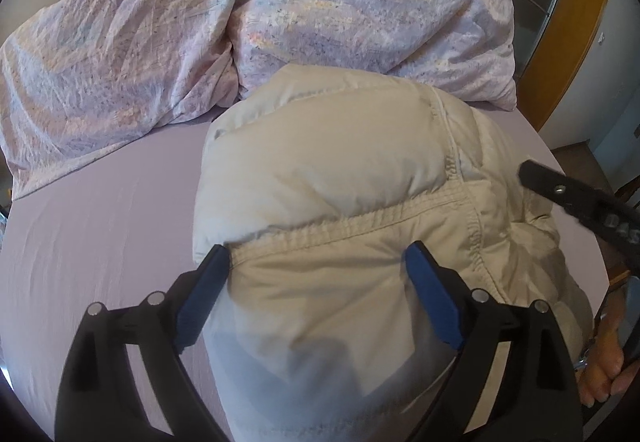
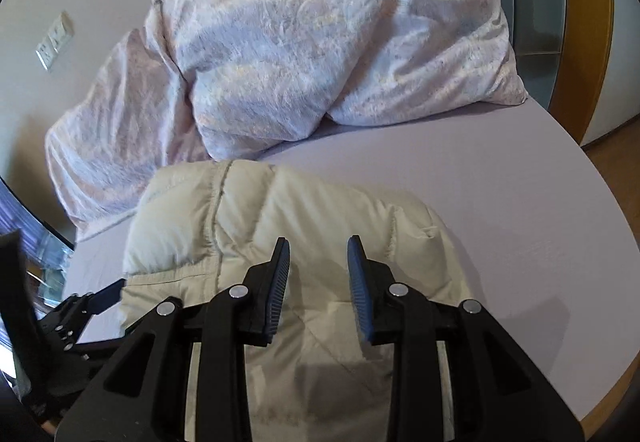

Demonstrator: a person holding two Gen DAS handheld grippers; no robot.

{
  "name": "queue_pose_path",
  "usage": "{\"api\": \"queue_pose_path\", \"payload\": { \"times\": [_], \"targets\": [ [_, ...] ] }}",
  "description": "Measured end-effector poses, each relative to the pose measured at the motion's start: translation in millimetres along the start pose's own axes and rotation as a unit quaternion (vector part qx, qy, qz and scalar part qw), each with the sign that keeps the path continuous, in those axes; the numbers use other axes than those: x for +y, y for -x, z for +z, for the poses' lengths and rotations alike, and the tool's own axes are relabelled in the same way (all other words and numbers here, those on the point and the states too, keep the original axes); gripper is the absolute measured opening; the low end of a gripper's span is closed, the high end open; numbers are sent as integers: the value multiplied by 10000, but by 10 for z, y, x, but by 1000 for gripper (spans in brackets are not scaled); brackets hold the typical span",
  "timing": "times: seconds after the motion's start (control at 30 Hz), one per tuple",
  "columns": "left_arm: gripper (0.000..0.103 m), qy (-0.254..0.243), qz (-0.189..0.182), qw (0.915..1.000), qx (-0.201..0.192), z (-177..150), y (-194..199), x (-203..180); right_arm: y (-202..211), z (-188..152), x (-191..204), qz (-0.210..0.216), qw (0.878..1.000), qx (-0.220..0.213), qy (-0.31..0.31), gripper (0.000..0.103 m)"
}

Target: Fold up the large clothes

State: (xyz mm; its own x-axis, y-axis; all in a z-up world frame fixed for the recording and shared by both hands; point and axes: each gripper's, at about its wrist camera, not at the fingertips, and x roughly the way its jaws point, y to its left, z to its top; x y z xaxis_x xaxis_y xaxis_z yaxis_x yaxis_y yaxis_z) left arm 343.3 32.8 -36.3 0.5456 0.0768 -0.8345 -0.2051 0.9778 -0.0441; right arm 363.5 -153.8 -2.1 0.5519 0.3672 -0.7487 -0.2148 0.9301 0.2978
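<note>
A beige puffy jacket (image 1: 340,170) lies bunched in a folded heap on the lilac bed sheet (image 1: 100,226). My left gripper (image 1: 318,256) is open, its blue pads either side of a stitched seam near the jacket's left edge, holding nothing. The jacket also shows in the right wrist view (image 2: 304,210). My right gripper (image 2: 318,250) is open and hovers just over the jacket's near right part, empty. The right gripper's black finger shows at the right in the left wrist view (image 1: 560,190). The left gripper shows at the lower left in the right wrist view (image 2: 104,296).
A crumpled pink-lilac duvet (image 1: 260,14) and pillow (image 2: 352,42) fill the back of the bed. The sheet (image 2: 520,202) stretches right of the jacket. A wooden door frame (image 1: 568,22) stands at the right. A wall socket (image 2: 54,42) is at the left.
</note>
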Motion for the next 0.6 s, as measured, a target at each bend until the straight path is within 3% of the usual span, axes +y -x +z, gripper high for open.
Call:
{"api": "queue_pose_path", "payload": {
  "times": [0.1, 0.27, 0.6],
  "targets": [
    [94, -28, -73, 10000, -30, 3, -40, 22, -262, -109, -114, -208, 9990, 379, -81, 31],
    [100, 7, -100, 9999, -10, 5, -124, 41, -346, -187, -127, -293, 9990, 335, 56, 31],
    [101, -40, -47, 10000, -74, -5, -212, 28, -437, -242, -94, -332, 9991, 223, 152, 31]
  ]
}}
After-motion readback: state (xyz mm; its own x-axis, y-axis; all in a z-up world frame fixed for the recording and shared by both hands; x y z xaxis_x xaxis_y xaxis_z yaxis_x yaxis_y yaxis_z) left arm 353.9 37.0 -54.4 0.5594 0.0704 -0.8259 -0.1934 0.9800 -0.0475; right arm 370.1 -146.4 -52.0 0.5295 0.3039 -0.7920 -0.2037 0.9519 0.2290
